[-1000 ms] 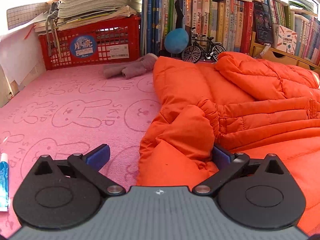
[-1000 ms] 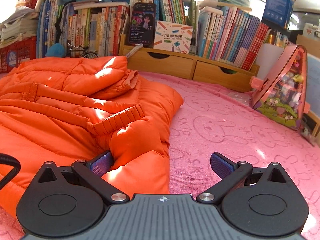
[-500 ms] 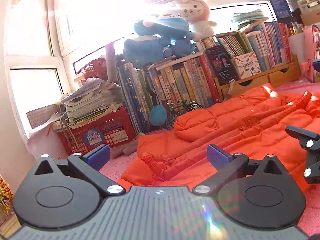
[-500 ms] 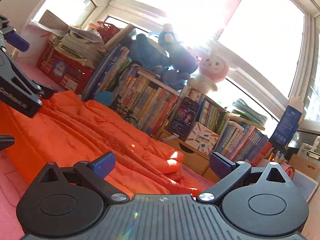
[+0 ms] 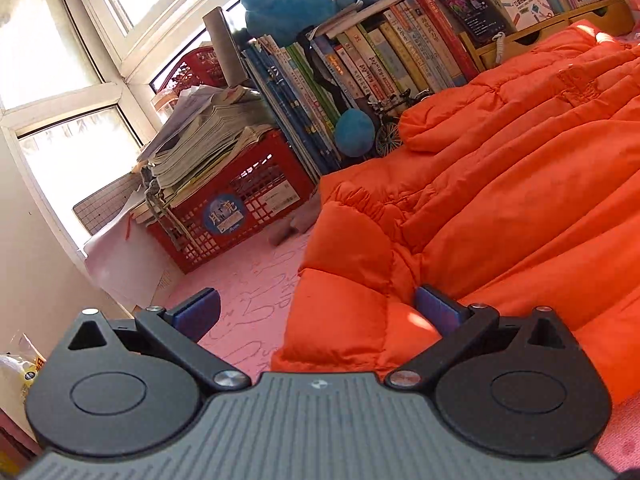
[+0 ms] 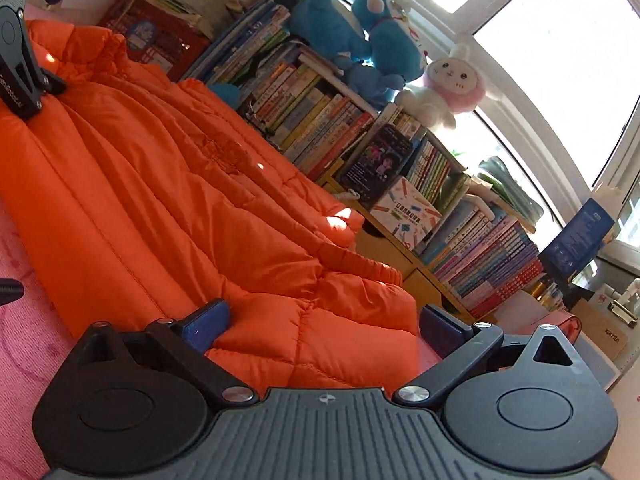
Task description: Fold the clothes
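A puffy orange quilted jacket is spread flat across the pink rabbit-print cloth that covers the surface, its far edge lying just before a long row of upright books; the left gripper is held at the jacket's near corner with its jaws wide apart, the right blue finger pad being pressed against the padded fabric while the left pad stands over bare cloth; nothing is clamped. In the right wrist view the right gripper is likewise seen spread open, a corner of the jacket bulging between its two blue pads, the left of which touches the fabric; whether the other pad touches cannot be told. The left gripper is visible at the far end of the garment in that view. A red plastic crate stacked with papers stands at the left of the books; blue plush toys and a pink-and-white rabbit plush are perched on top of the books.
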Tool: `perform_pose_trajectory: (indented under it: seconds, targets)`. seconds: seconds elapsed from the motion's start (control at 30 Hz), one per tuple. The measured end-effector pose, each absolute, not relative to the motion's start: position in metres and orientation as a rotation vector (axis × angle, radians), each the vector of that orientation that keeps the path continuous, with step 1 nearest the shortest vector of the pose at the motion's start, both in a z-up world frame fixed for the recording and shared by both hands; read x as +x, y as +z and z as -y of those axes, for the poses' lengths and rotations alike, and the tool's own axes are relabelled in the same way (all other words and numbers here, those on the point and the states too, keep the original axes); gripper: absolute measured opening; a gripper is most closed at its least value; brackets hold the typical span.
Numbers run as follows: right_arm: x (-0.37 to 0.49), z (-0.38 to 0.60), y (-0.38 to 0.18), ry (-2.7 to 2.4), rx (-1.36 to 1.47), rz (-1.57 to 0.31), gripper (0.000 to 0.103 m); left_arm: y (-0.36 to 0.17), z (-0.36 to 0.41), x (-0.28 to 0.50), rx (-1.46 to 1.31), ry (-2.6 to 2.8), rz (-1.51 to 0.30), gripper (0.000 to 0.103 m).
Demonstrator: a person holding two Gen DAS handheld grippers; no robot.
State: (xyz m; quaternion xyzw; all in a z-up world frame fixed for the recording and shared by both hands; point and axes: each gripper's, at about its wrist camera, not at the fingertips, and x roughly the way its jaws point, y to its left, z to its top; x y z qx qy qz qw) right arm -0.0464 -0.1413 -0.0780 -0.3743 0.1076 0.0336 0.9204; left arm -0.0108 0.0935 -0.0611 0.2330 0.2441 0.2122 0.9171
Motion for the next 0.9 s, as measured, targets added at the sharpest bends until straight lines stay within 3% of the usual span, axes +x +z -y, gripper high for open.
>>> perform_pose_trajectory:
  seconds: [0.27, 0.37, 0.43, 0.67, 0.9]
  targets:
    - [-0.037, 0.214, -0.088, -0.15, -0.728, -0.328, 0.102, -0.064, -0.109, -0.011, 0.538, 0.517, -0.493, 0.103]
    - [-0.031, 0.247, -0.089, -0.238, -0.684, -0.418, 0.097, -0.058, -0.114, -0.014, 0.541, 0.525, -0.51, 0.103]
    - [-0.029, 0.267, -0.084, -0.265, -0.632, -0.47, 0.091, -0.044, -0.12, -0.02, 0.487, 0.492, -0.511, 0.103]
    - [-0.031, 0.286, -0.036, -0.044, -0.389, -0.386, 0.093, 0.011, -0.165, -0.037, 0.104, 0.139, -0.334, 0.103]
    - [0.005, 0.246, -0.008, 0.275, -0.265, -0.346, 0.093, -0.017, -0.176, 0.018, 0.033, -0.05, -0.53, 0.103]
